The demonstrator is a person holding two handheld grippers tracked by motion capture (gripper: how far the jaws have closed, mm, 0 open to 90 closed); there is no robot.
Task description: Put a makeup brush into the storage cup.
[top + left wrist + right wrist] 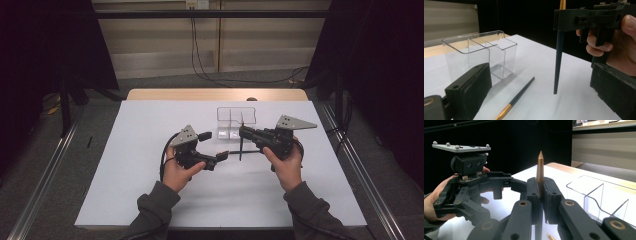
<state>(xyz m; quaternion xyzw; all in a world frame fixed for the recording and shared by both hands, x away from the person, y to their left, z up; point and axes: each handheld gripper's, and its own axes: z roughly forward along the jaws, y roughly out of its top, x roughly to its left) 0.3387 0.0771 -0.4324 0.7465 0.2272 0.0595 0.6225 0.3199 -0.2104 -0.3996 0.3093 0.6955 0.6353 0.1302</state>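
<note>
A white sheet (150,190) covers a wooden table (165,94) in a dim room with dark curtains at both sides and cables trailing along the far wall. Toward the far middle of the sheet stands a clear plastic organizer (236,121), divided into compartments by thin inner walls; in the left gripper view it (480,53) sits just behind the near jaw. The right gripper (245,132), held in the person's right hand (286,165), is clamped tight on a dark pen (557,62) that stands upright, its dark narrow end pointing down at the sheet and its gold pointed end (540,170) rising above the closed jaws in the right gripper view. The left gripper (214,148), held in the left hand (176,172), has its jaws spread wide with nothing pressed between them. On the sheet between those jaws, seen in the left gripper view, lies a second pen (517,98), dark with a gold end toward the camera, flat and at a slant, just beside the organizer and near the upright pen's tip.
</note>
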